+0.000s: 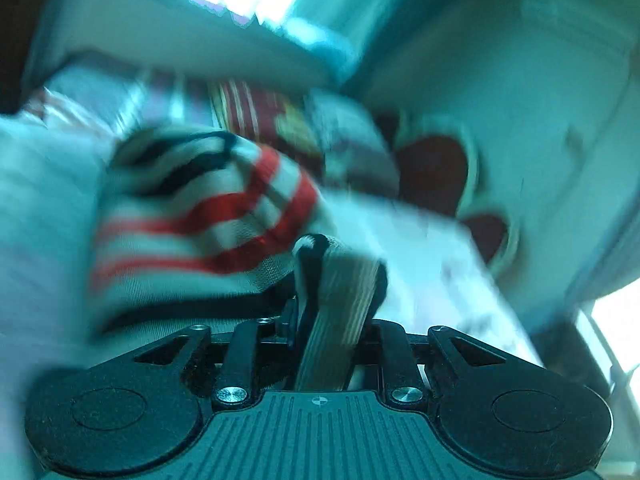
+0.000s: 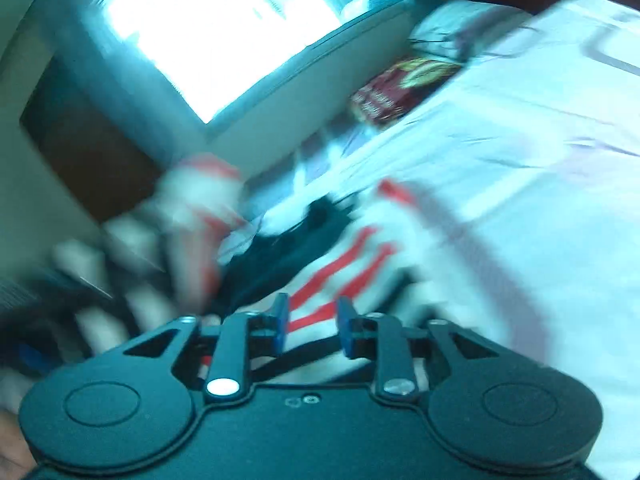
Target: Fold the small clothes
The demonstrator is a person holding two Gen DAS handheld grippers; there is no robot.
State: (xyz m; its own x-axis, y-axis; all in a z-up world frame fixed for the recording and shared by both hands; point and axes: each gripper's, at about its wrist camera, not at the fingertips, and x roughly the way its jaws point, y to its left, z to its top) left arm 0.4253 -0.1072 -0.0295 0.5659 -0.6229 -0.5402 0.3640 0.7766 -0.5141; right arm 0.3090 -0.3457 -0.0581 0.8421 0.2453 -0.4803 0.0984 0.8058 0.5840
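Observation:
A small white garment with red and dark stripes (image 1: 192, 216) hangs bunched in front of my left gripper (image 1: 324, 300). A ribbed band of it (image 1: 340, 320) runs between the closed jaws, which hide under the cloth. In the right wrist view the same striped garment (image 2: 352, 264) lies on the white bed sheet (image 2: 520, 160). My right gripper (image 2: 313, 318) hovers just above it, its blue pads (image 2: 280, 316) apart with nothing pinched. A blurred red-and-white end of the cloth (image 2: 200, 200) is lifted at the left. Both views are heavily smeared.
A bright window (image 2: 208, 28) fills the far wall. A red patterned pillow (image 2: 400, 84) and red heart-shaped cushions (image 1: 432, 172) lie at the head of the bed. Dark wooden furniture (image 2: 80, 140) stands at the left.

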